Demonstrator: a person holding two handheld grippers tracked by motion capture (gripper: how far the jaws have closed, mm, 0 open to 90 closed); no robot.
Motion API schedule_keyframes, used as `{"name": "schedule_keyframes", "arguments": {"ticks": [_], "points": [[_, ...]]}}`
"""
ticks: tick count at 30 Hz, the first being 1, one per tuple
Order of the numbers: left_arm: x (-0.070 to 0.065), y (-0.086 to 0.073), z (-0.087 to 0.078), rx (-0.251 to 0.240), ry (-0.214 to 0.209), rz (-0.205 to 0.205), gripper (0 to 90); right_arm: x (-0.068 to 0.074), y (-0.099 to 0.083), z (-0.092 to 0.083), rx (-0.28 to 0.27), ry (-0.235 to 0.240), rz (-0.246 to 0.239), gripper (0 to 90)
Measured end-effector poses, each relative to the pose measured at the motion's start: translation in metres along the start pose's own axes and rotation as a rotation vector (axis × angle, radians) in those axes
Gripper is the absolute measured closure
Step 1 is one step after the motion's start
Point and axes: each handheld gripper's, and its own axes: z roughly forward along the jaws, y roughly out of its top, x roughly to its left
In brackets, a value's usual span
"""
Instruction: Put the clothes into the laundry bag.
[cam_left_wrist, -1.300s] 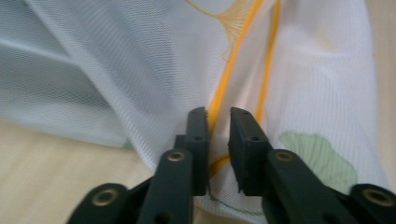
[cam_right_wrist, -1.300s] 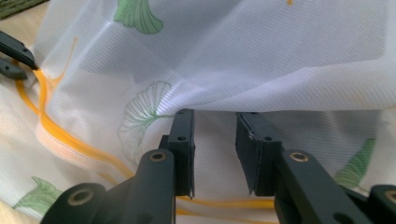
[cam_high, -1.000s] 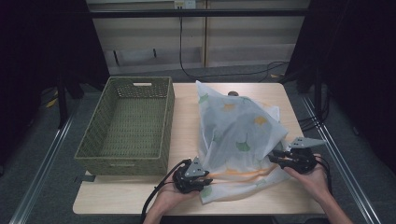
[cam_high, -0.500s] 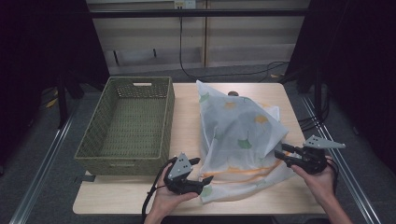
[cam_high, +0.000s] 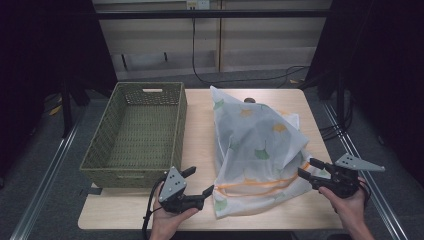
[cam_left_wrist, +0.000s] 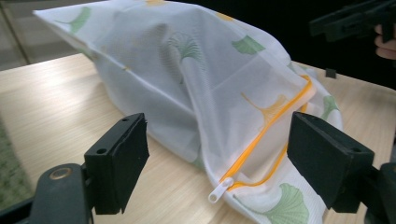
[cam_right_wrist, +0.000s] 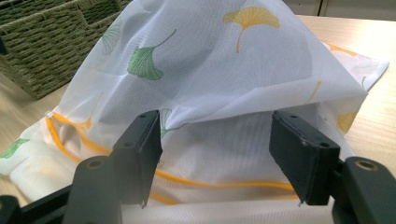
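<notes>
A green woven basket (cam_high: 134, 135) stands on the left part of the pale wood counter (cam_high: 199, 130), and just below its near wall the left gripper (cam_high: 198, 182) is held with its fingers (cam_left_wrist: 122, 161) spread and empty, pointing right at the near corner of a white mesh laundry bag (cam_high: 255, 145) printed with green and yellow leaves. The bag lies between the two sets of fingers, its long axis running from the near edge toward the far edge, its orange zipper (cam_left_wrist: 261, 135) along the near end with the white pull (cam_left_wrist: 218, 190) just ahead of the left fingers. At the bag's right edge the right gripper (cam_high: 309, 167) points left with its fingers (cam_right_wrist: 140, 149) spread, close to the mesh without pinching it, while dark grey floor (cam_high: 55, 165) and wooden cabinets (cam_high: 215, 45) lie beyond.
</notes>
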Motion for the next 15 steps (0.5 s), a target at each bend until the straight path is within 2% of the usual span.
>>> {"name": "schedule_keyframes", "arguments": {"ticks": [2, 3, 4, 6, 8, 10, 11, 14, 15], "points": [[0.001, -0.001, -0.002, -0.004, 0.005, -0.005, 20.4, 0.0, -0.002, -0.003, -0.006, -0.008, 0.005, 33.7], [-0.001, -0.004, -0.006, -0.025, 0.023, -0.017, 20.4, 0.0, -0.003, -0.005, -0.007, -0.008, 0.012, 33.7], [0.0, -0.006, -0.008, -0.019, 0.022, -0.008, 20.4, 0.001, -0.004, -0.006, -0.011, -0.011, 0.008, 33.6], [0.001, -0.011, -0.011, -0.02, 0.052, -0.034, 20.1, 0.002, -0.006, -0.009, -0.008, -0.008, 0.007, 33.4], [0.003, -0.016, -0.016, -0.043, 0.047, -0.069, 19.7, 0.003, -0.008, -0.011, -0.007, -0.011, 0.0, 33.0], [0.003, -0.018, -0.021, -0.046, 0.081, -0.058, 19.0, 0.004, -0.01, -0.013, -0.003, -0.013, 0.009, 32.0], [0.004, -0.019, -0.024, -0.046, 0.08, -0.053, 18.6, 0.003, -0.011, -0.013, 0.002, -0.011, 0.005, 31.1], [0.007, -0.02, -0.029, -0.044, 0.095, -0.062, 18.2, 0.003, -0.012, -0.012, 0.027, 0.0, 0.008, 29.9], [0.011, -0.023, -0.035, -0.034, 0.108, -0.071, 18.0, 0.003, -0.012, -0.011, 0.025, -0.003, 0.002, 29.2]]}}
